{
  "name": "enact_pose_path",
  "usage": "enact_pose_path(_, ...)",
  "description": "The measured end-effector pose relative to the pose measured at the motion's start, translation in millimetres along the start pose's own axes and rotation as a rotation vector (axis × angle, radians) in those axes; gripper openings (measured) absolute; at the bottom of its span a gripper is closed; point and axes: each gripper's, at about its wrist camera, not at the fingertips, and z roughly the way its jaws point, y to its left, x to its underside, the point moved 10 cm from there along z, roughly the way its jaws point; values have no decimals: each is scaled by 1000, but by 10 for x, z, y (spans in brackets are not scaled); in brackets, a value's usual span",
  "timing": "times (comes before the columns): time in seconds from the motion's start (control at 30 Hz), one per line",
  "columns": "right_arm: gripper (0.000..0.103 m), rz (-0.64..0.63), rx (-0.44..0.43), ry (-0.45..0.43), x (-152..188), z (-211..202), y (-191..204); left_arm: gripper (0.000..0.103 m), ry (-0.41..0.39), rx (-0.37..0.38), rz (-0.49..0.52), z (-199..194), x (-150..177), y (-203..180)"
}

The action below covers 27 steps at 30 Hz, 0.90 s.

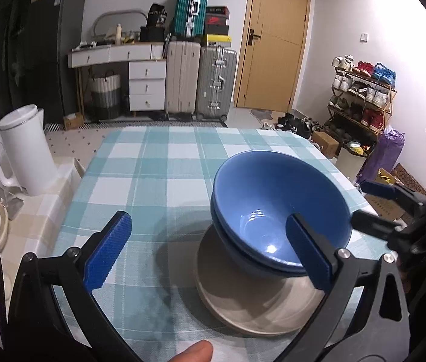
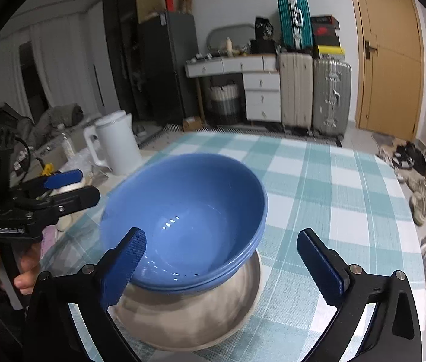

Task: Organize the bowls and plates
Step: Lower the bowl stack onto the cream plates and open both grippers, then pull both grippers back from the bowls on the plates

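Bowls (image 1: 273, 211) stacked on plate (image 1: 243, 313), tablecloth (image 1: 152, 175) beyond.

Left hand-held gripper (image 1: 210, 250), right hand-held gripper (image 2: 222, 267): jaws wide apart.

No legible text anywhere. Faint white lettering on the left gripper (image 2: 62, 179) body, too blurred to read; print on the far black bag (image 1: 156, 15) equally unreadable.

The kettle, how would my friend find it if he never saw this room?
Start at the table with the teal checked cloth. Just off its edge, on a lower beige-checked surface, stands the kettle. It is the only tall white thing there, with a big handle, unlike the low blue bowls.
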Motion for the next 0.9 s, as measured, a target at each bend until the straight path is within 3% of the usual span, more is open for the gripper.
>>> enact_pose_path(0.3,102,-27,-56,-125,148,-342,10,102,-54,55,-4,-197,172,26)
enact_pose_path(0.5,102,-15,-67,-160,348,-402,-26,102,-91,81,48,-292,336,23)
enact_pose_path(0.9,102,-58,-74,-205,603,-464,71,102,-114,147,47,-198,616,13)
